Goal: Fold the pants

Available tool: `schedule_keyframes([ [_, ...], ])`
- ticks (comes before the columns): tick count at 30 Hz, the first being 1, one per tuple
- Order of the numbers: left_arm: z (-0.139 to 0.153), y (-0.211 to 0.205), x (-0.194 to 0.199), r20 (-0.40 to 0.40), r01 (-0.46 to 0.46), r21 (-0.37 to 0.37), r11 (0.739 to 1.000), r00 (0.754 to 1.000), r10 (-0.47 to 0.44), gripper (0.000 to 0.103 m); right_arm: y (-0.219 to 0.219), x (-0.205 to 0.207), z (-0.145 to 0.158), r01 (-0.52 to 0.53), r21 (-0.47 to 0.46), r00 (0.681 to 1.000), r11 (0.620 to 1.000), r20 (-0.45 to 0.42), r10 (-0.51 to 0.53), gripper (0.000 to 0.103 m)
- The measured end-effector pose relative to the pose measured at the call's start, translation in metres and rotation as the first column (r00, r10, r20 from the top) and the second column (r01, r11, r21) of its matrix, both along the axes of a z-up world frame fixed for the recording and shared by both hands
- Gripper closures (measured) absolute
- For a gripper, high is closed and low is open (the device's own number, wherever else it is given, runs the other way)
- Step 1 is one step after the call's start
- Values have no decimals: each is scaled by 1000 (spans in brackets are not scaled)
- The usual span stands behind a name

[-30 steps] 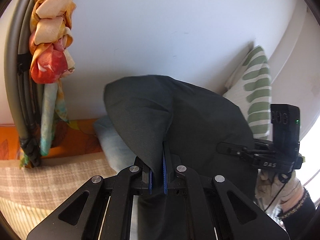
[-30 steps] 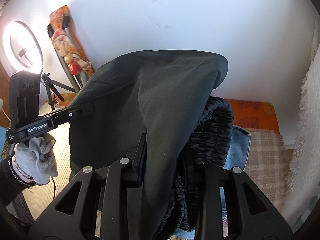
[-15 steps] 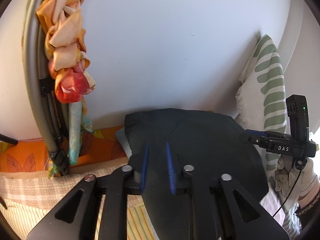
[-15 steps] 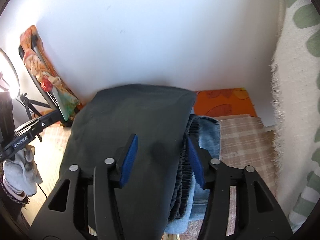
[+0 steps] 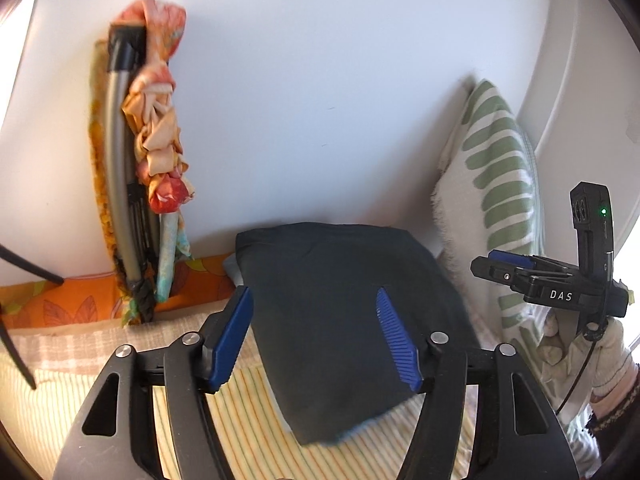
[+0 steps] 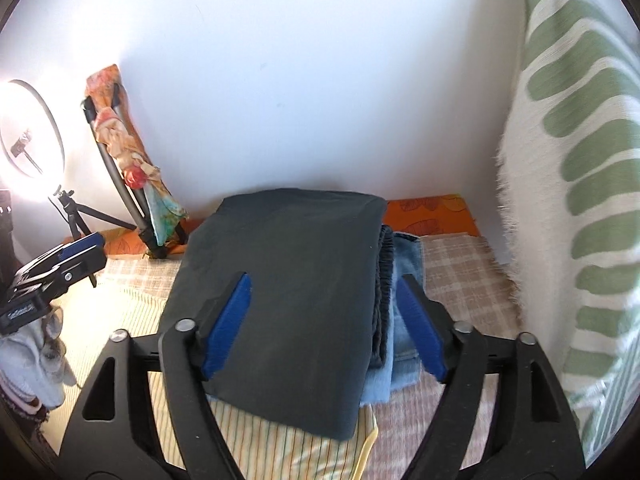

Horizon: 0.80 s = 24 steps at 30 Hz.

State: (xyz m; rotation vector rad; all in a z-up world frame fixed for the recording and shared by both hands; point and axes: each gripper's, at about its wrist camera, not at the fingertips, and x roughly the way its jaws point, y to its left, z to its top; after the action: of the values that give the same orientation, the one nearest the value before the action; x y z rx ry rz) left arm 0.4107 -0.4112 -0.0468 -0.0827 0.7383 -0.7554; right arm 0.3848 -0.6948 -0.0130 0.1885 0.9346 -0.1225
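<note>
Releasing: both claws have just been opening, and neither grasps anything now.
Left gripper (image 5: 316, 336): its blue ribbed pads (image 5: 394, 334) stand wide apart above the cloth, touching nothing.
Right gripper (image 6: 326, 320): released as well, jaws spread over the bundle's right edge.
Pants: the dark grey-green folded cotton pants (image 6: 292, 280) lie flat as a neat rectangle on top of a folded light blue denim garment (image 6: 406, 304), toward the far edge of the yellow striped bedcover (image 5: 256, 420), close to the white wall.
Waistband: the gathered elastic edge (seen from the right wrist) shows along the right side, layers stacked evenly.
Doing it well: I judge the fold finished; lift both claws straight up so no pad snags the top layer.
Risk: a dragged pad could slide the stack off the denim.
</note>
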Motion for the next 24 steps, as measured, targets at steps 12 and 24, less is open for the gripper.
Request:
schedule_keyframes([
  [12, 28, 17, -70, 48, 7, 53, 999, 999, -9, 30, 42, -73, 42, 70, -76, 996, 995, 61, -65, 13],
  [24, 38, 78, -134, 91, -33, 39, 999, 995, 29, 26, 127, -144, 76, 91, -162, 985, 983, 161, -65, 0],
])
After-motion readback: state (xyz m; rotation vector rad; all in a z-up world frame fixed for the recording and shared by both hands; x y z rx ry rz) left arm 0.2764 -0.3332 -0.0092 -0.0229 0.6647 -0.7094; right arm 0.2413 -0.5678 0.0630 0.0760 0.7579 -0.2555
